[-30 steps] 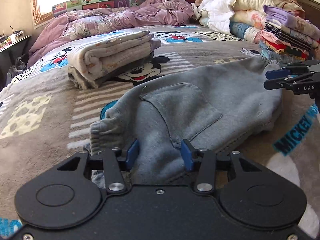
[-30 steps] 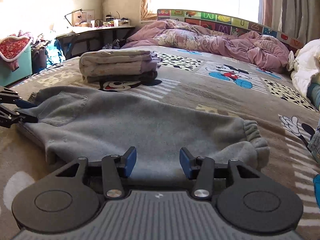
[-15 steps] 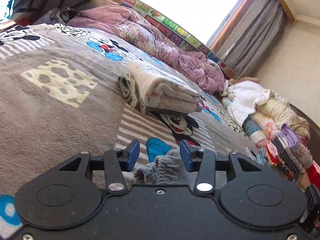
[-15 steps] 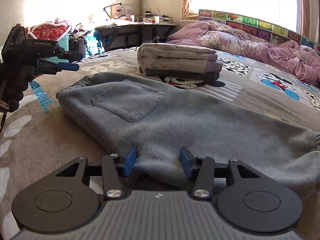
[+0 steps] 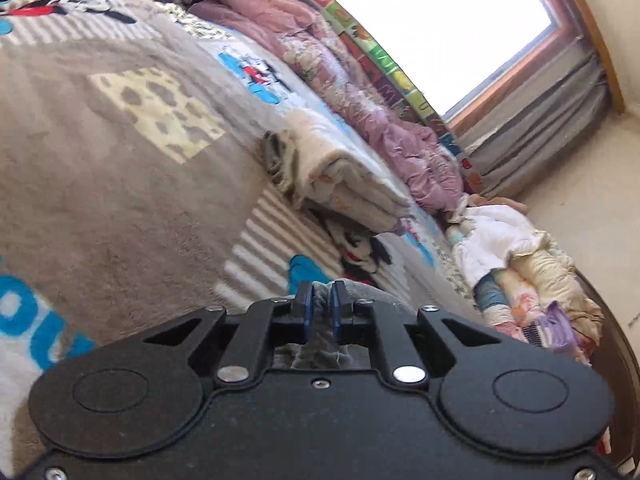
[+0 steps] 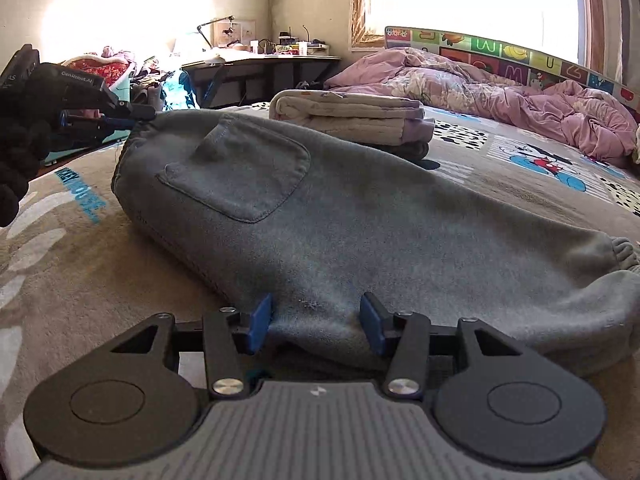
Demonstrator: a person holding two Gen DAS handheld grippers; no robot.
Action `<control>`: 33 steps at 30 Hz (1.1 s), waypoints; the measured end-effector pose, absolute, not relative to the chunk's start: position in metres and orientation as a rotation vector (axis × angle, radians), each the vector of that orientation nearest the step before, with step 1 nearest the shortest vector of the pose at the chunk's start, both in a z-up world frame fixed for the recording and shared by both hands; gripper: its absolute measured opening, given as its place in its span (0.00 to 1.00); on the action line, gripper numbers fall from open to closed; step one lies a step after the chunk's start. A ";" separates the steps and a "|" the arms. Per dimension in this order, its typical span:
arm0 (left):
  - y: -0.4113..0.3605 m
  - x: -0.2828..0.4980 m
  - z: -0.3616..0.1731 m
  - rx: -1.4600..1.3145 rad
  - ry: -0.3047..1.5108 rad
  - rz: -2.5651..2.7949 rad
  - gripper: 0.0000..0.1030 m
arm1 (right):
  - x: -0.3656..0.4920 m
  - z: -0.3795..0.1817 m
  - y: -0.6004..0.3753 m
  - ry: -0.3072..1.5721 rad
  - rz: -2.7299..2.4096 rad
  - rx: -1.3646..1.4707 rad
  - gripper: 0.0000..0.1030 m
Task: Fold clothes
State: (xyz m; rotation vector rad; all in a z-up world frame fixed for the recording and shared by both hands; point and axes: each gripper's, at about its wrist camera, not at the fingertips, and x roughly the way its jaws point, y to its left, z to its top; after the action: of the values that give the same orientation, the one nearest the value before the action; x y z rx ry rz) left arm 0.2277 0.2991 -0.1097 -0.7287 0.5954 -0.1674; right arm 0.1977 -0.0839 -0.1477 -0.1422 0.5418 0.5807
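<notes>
The grey sweatpants [image 6: 360, 216] are lying lengthwise on the bed blanket [image 6: 80, 264]; my left gripper [image 5: 319, 312], spread a second ago, is now pinching their waistband end and lifting it; my right gripper [image 6: 316, 320] is staying spread at the near edge, so I'm judging a fold is starting

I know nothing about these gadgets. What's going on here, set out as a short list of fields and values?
Place: a bed with a cartoon-print blanket
Garment being folded: grey sweatpants, lying flat, patch pocket up
Left gripper: shut on the waistband end of the sweatpants, lifting it slightly
Right gripper: open, fingers either side of the near edge of the sweatpants
Already folded: stack of folded cloth behind the sweatpants
Also on the bed: rumpled pink quilt; pile of clothes
</notes>
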 end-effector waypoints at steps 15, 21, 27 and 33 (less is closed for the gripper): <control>0.216 0.256 -0.116 -0.180 0.635 -0.201 0.29 | 0.174 -0.133 -0.069 0.435 0.570 -0.224 0.48; 0.201 0.245 -0.093 -0.069 0.527 -0.223 0.33 | 0.171 -0.133 -0.068 0.473 0.579 -0.270 0.52; 0.180 0.236 -0.089 -0.041 0.495 -0.316 0.45 | 0.161 -0.119 -0.103 0.384 0.487 -0.304 0.53; 0.159 0.250 -0.109 0.032 0.604 -0.275 0.46 | 0.191 -0.118 -0.167 0.396 0.326 -0.080 0.53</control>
State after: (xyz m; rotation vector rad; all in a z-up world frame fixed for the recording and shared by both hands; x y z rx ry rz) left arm 0.2495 0.1589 -0.1091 0.0315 0.6039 -0.2747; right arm 0.1911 -0.1674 -0.1176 -0.0804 0.3962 0.3259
